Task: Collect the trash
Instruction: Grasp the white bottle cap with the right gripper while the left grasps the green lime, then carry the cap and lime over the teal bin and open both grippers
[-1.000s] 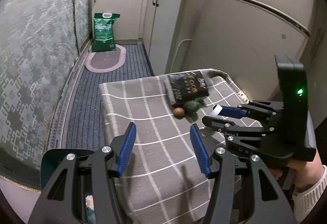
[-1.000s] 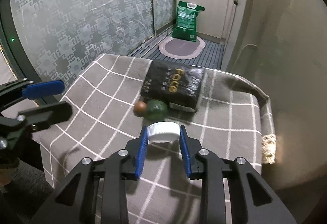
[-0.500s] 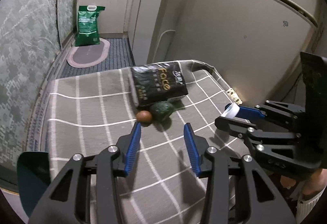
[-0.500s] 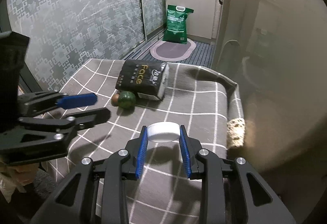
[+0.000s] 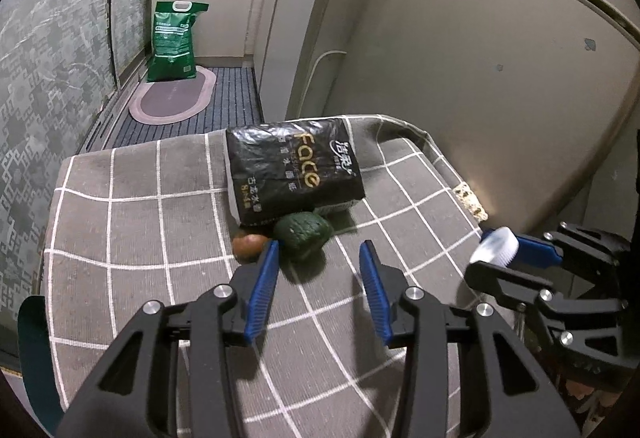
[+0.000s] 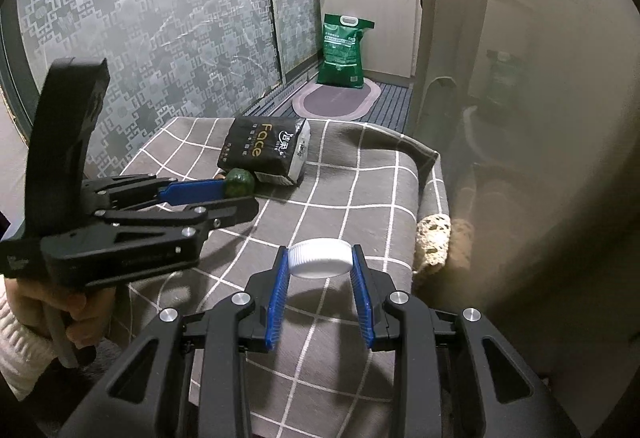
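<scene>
The right gripper (image 6: 320,264) pinches a white bottle cap (image 6: 320,257) between its blue fingers, raised above the checked counter (image 6: 340,174). The left gripper (image 5: 316,266) hovers with fingers spread and empty, near a green avocado (image 5: 304,234), a brown fruit (image 5: 250,246) and a black tissue pack (image 5: 294,168).

In the right wrist view, the left gripper (image 6: 224,198) hides nearly all of the brown fruit beside the avocado (image 6: 239,182). The small print on the black pack (image 5: 294,170) behind the avocado is unreadable.
</scene>
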### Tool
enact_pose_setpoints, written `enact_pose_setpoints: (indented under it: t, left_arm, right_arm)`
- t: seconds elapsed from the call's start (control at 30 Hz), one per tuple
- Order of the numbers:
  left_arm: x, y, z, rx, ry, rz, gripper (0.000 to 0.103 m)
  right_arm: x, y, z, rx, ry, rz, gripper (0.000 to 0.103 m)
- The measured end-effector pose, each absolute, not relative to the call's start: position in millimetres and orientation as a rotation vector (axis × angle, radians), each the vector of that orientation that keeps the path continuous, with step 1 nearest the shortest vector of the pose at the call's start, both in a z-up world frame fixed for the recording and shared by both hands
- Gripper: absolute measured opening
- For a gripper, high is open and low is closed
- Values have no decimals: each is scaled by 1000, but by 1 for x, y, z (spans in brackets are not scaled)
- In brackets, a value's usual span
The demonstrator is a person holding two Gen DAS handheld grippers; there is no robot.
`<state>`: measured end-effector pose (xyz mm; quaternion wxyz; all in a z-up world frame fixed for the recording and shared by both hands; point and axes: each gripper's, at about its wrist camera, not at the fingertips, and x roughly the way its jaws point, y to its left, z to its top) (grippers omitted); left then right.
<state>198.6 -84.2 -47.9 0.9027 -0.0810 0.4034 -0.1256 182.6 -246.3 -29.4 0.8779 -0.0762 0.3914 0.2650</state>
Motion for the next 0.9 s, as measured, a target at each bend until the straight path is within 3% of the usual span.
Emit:
enact_pose_setpoints:
  t: [0.27,0.53,0.9]
  left_arm:
    - [208,-89,-47,-139,833,-185,46]
    - [214,-85,-47,-138,838,-144,28]
    - [197,-67,-29,-198,802,-187,27]
  right_arm:
    - [179,-250,-28,-149,812,560,30]
    - [178,-252,-27,-150,809,559,30]
    - [176,-237,-17,-163,790,568,30]
